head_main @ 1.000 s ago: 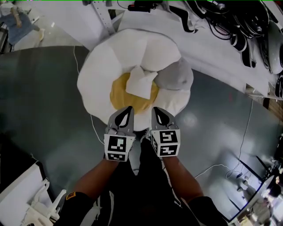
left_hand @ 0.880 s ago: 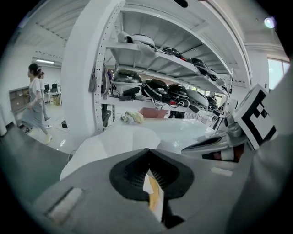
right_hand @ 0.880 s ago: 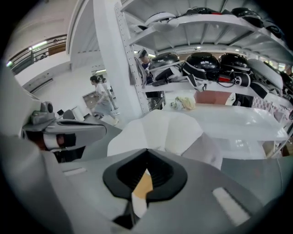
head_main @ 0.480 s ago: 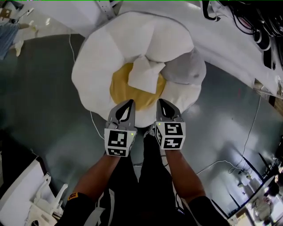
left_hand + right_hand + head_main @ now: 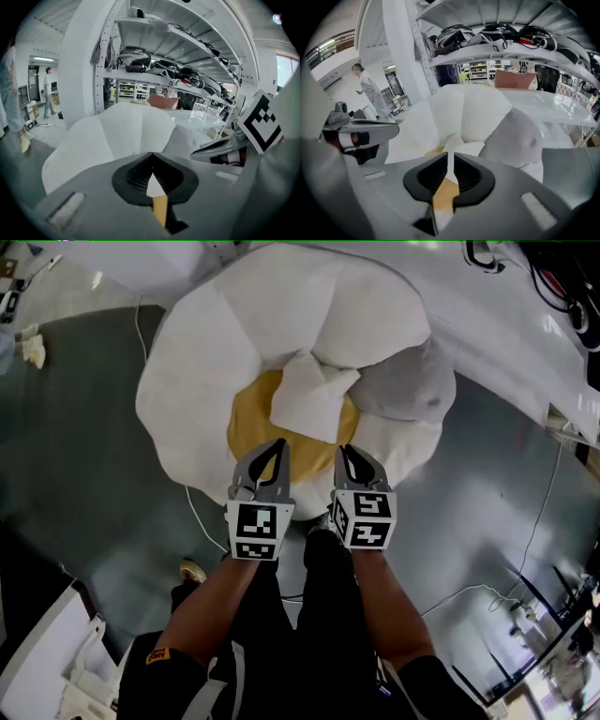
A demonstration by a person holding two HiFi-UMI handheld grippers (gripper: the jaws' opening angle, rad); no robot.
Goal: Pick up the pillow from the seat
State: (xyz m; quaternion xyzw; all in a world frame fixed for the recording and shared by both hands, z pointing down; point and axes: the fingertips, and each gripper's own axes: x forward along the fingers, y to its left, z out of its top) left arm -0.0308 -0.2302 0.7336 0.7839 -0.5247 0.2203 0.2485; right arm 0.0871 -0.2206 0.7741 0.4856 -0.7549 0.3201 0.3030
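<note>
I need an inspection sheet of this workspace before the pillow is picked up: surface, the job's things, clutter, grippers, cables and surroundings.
Surface: dark grey glossy floor; the seat stands on it.
Job's things: white pillow lies on the yellow middle of the round seat; not held.
Clutter: grey cushion on the seat, at the pillow's right.
Grippers: left gripper jaws shut, empty; right gripper jaws have just been opening a little, nothing between them; both are at the seat's near edge, short of the pillow.
Cables: white cable on the floor by the seat's near edge.
Surroundings: shelves with gear behind the seat; a person stands far off.
</note>
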